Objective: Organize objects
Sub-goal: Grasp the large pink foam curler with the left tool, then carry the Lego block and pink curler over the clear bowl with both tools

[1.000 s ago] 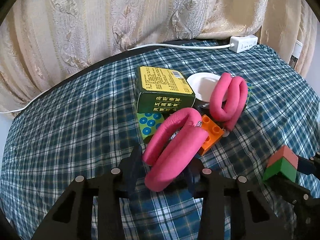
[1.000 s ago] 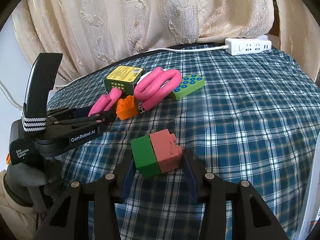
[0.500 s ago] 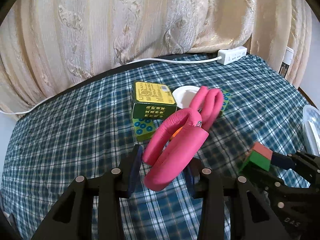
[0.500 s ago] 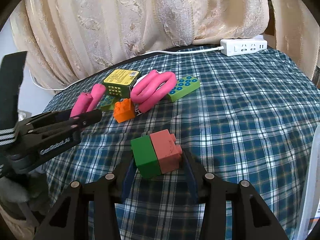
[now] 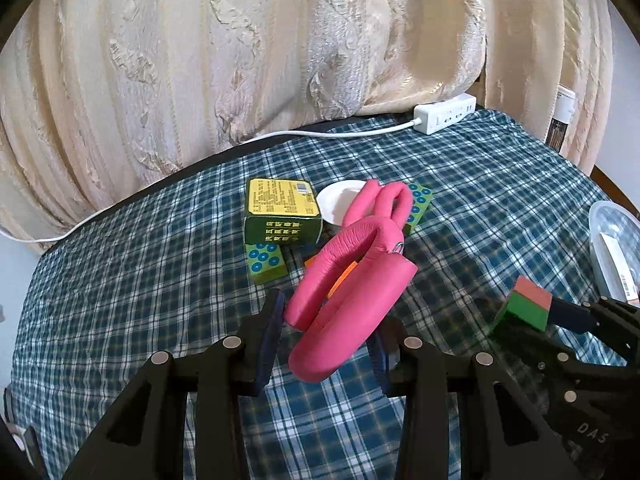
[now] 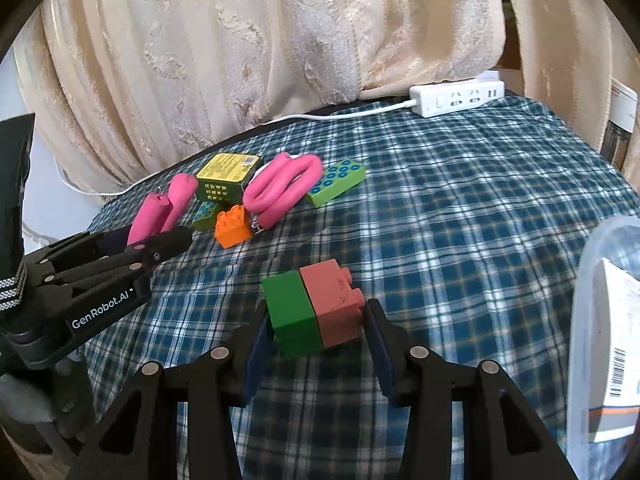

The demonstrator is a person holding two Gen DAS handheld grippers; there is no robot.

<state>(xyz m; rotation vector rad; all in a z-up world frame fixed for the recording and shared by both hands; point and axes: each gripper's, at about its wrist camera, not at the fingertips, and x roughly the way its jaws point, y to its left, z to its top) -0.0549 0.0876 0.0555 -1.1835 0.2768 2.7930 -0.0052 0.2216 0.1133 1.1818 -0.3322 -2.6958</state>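
Note:
My left gripper [image 5: 326,340] is shut on a pink hand grip [image 5: 352,292] and holds it above the plaid table; it also shows in the right wrist view [image 6: 160,212]. My right gripper [image 6: 316,338] is shut on a joined green and red brick [image 6: 314,312], also seen low right in the left wrist view [image 5: 526,304]. On the table lie a second pink hand grip [image 6: 282,188], an orange brick [image 6: 233,227], a green studded plate [image 6: 336,182], a smaller green studded brick [image 5: 266,260] and a green and yellow box [image 5: 282,210].
A clear plastic container [image 6: 608,332] with labelled packets stands at the right edge. A white power strip [image 6: 456,98] and its cable lie at the back by the curtain. A white dish [image 5: 340,200] sits behind the pile.
Both grippers have lifted and pulled back from the pile with their objects. The clear container has come into view at the right.

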